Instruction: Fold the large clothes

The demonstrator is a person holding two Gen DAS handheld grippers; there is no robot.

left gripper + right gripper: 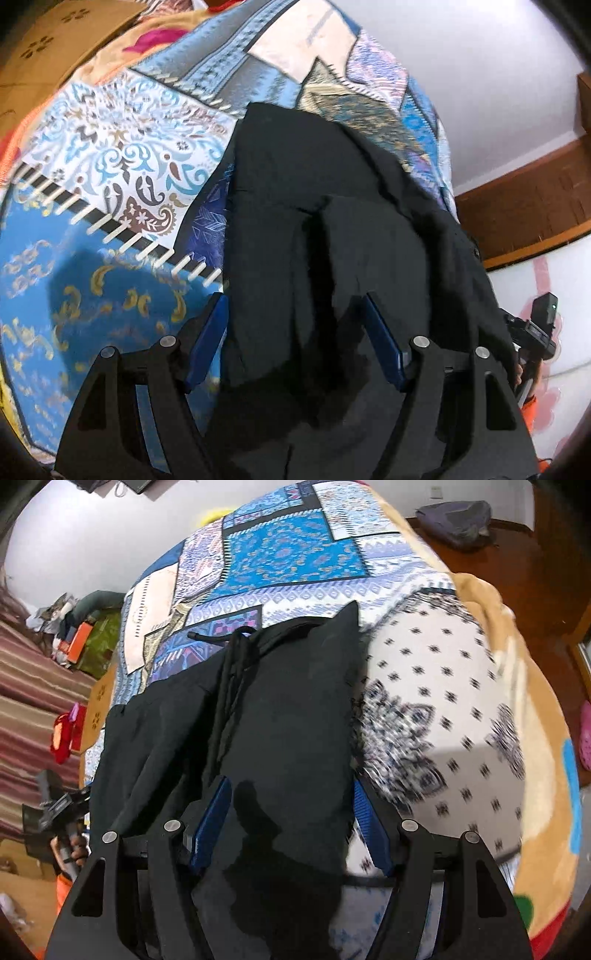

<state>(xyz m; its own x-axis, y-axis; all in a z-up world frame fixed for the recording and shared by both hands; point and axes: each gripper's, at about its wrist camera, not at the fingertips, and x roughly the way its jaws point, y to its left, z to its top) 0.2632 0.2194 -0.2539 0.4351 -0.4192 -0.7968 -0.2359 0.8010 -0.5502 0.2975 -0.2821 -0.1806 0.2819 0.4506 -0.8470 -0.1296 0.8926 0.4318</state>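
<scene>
A large black garment (314,229) lies on a patterned blue and white bedspread (110,155). In the left wrist view my left gripper (295,299) is open, its blue pads (207,343) wide apart, with the black cloth lying between them. In the right wrist view the same garment (280,716) shows a drawstring (229,653) at its far end. My right gripper (291,786) is open too, blue pads (210,819) spread, the cloth lying between and over them. Whether either one touches the cloth I cannot tell.
The bedspread (443,686) lies over an orange blanket (546,775). A striped fabric (29,701) and clutter (85,642) lie to the left. A wooden floor (509,568) with a grey bag (454,517) is at the far right. The other hand-held gripper (532,332) shows at the right edge.
</scene>
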